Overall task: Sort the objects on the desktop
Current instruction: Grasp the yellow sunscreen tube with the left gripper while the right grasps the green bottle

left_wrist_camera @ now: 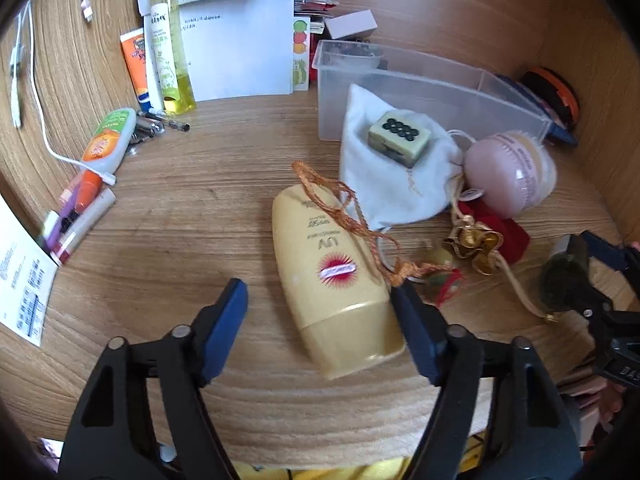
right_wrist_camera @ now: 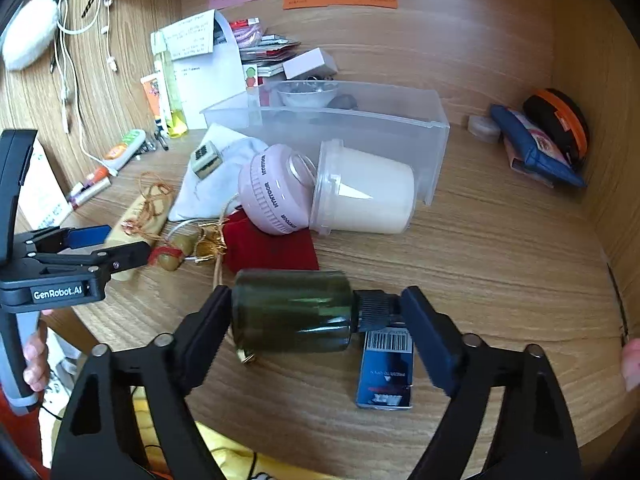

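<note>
My left gripper (left_wrist_camera: 320, 292) is open, its jaws either side of a yellow sunscreen bottle (left_wrist_camera: 332, 276) lying on the wooden desk; an orange cord (left_wrist_camera: 344, 208) lies across the bottle. My right gripper (right_wrist_camera: 316, 304) is shut on a dark green bottle (right_wrist_camera: 292, 312) with a black cap, held end to end just above the desk. It shows at the right edge of the left wrist view (left_wrist_camera: 566, 276). A clear plastic bin (right_wrist_camera: 340, 120) stands behind. The left gripper also appears in the right wrist view (right_wrist_camera: 116, 244).
A white pouch (left_wrist_camera: 384, 176) carries a mahjong tile (left_wrist_camera: 400, 136). A pink round jar (right_wrist_camera: 272, 196), a white tub (right_wrist_camera: 364, 196), a red pouch (right_wrist_camera: 272, 248) and gold trinkets (left_wrist_camera: 476, 244) lie nearby. A blue box (right_wrist_camera: 386, 372) lies under my right gripper. Tubes, pens and papers crowd the left.
</note>
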Tool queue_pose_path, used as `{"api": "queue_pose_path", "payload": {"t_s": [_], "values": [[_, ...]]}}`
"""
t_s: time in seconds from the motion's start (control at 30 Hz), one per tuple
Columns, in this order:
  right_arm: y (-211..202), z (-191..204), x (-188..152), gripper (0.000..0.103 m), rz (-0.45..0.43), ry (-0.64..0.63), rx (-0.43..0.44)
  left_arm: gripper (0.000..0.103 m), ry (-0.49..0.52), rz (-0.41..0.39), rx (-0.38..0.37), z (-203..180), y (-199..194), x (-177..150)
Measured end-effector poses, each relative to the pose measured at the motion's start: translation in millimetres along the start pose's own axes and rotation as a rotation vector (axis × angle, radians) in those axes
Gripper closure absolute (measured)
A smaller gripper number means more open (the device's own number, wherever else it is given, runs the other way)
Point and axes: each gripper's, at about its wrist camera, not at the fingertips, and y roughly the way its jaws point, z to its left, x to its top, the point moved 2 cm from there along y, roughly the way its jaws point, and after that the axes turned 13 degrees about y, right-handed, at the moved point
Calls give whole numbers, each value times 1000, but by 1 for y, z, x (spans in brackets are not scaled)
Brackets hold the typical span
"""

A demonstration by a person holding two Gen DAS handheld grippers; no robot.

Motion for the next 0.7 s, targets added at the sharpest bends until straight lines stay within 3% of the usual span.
{"api": "queue_pose_path", "payload": {"t_s": [0.13,0.27,0.7], "values": [[3,2,1,24,-18,-18,-2,40,6,-6,16,5,4,3],[6,3,3,24,-31,-28,1,55,-1,-10,32,12,7,8],[-6,-8,24,24,-87,23,34,56,-71,-27,76,42,-4,10]]}}
